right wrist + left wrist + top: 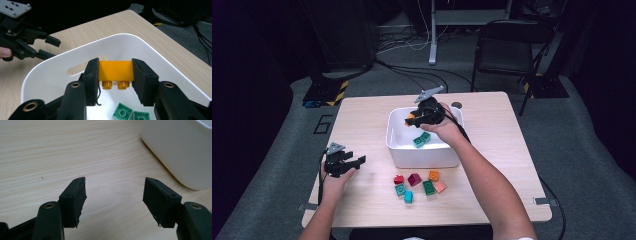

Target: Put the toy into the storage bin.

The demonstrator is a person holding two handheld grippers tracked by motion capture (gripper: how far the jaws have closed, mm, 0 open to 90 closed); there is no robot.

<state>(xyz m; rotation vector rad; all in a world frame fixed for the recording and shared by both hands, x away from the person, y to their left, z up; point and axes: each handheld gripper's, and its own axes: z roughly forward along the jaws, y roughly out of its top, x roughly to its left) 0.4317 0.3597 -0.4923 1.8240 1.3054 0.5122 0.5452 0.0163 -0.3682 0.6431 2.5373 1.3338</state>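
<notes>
A person's right gripper [416, 119] hangs over a white bin [398, 146] on a pale wooden surface [362, 125], its 2 fingers [91, 80] pinching an orange brick [115, 70] by its ends. In the right gripper view the brick sits level between the pads, studs pointing down, above the inside of the bin and not touching its floor. On that floor, under the gripper, lie 2 green bricks [121, 112] side by side; the high view shows them as a teal-green pair [422, 139] near the bin's middle.

The left gripper [357, 161] rests low at the surface's left side, well apart from the bin, held in the person's left hand [334, 181]. In the left gripper view its fingers [77, 197] stand spread wide with only bare wood between them, and the bin's outer wall [180, 152] curves past at upper right.

In front of the bin, on the near part of the surface, lies a loose cluster of 7 small bricks [418, 185]: red, dark red, orange, pink, 2 green and 1 light blue. A black folding chair [507, 47] stands on the grey floor beyond the surface.
</notes>
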